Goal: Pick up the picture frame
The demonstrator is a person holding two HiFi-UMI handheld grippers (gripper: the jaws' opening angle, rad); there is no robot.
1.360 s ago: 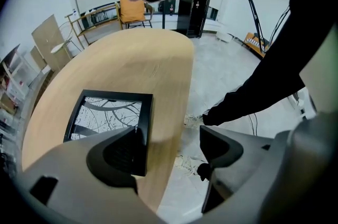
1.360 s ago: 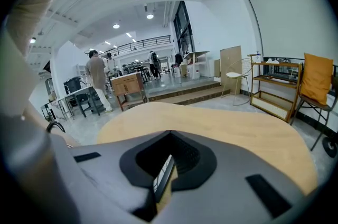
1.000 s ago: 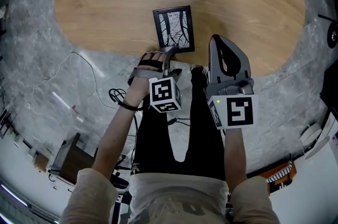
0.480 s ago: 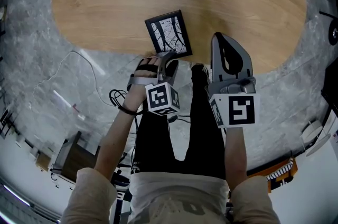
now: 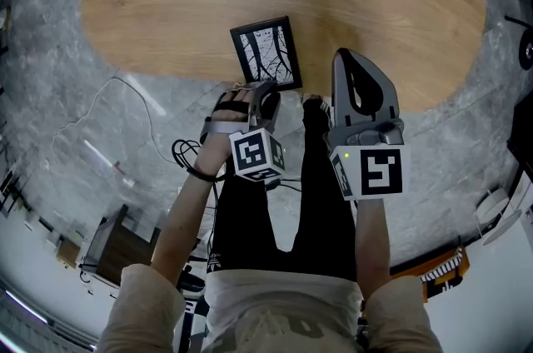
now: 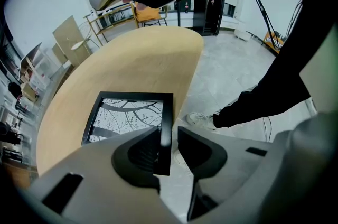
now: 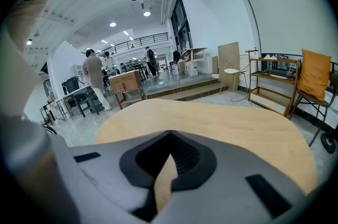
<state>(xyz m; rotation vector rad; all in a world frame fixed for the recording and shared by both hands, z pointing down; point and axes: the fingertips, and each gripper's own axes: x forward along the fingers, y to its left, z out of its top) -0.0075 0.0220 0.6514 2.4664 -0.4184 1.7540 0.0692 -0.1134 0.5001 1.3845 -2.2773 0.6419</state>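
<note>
A black picture frame [image 5: 266, 53] with a branch print lies on the oval wooden table [image 5: 166, 2], its near end at the table's edge. My left gripper [image 5: 265, 91] points steeply down at that near end. In the left gripper view the frame's [image 6: 129, 114] right border runs between the jaws of the left gripper [image 6: 169, 137]. They are closing; the left one overlaps the frame and a thin gap shows beside the right one. My right gripper [image 5: 356, 68] hovers to the right of the frame, shut and empty [image 7: 168, 138].
The table [image 7: 222, 122] stretches away ahead of both grippers. Grey marbled floor [image 5: 100, 126] with cables [image 5: 179, 150] lies below the near table edge, and the person's dark trouser legs [image 5: 308, 201] stand there. Chairs, shelves and people are far off in the right gripper view.
The frame has turned slightly, its far end swinging left, and shifted a little toward the table edge. The left gripper's jaws have narrowed around its near end. The right gripper stayed put.
</note>
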